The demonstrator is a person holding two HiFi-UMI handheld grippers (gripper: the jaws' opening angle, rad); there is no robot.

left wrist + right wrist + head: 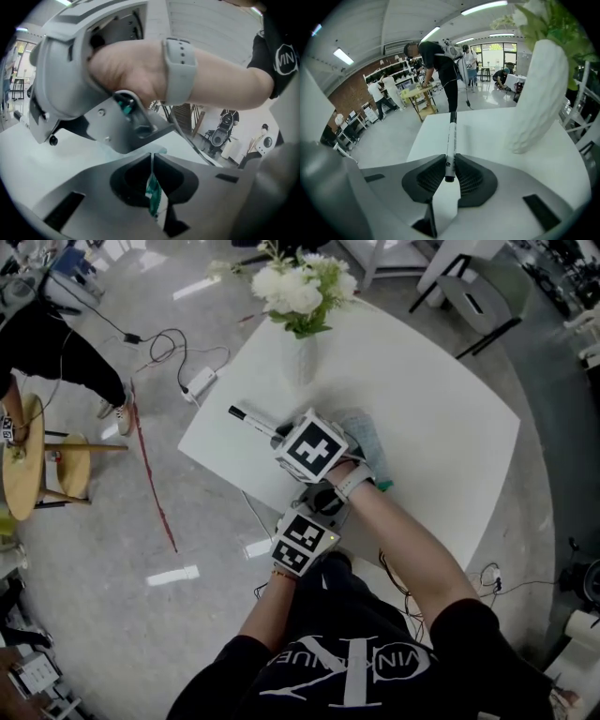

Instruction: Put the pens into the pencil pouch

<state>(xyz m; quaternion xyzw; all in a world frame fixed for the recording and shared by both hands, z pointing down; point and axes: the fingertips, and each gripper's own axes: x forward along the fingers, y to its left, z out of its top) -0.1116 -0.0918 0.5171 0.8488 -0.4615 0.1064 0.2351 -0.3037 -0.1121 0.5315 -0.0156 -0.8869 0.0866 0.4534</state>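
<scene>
White counter (441,427) in a busy workshop carries the whole job. Above it the pen (450,140) is off the surface, clamped by one end between the ribbed pads of the right claw (450,163), its barrel running straight out ahead. The jaws there stand only as wide as the barrel, grasping it snugly enough to carry. Gripping it by the end leaves the long free part to lead into an opening — that, I judge, is the reason for the hold.

The pouch (371,441), pale green, lies on the counter just under the right hand. The left claw (152,161) is clenched almost fully together on a thin teal bit of the pouch's edge, most likely to pin it and steady the mouth for the pen. No view shows whether that mouth is open.

Beyond stands a white vase (302,360) of flowers, clear of the pouch. People work at benches farther off.
</scene>
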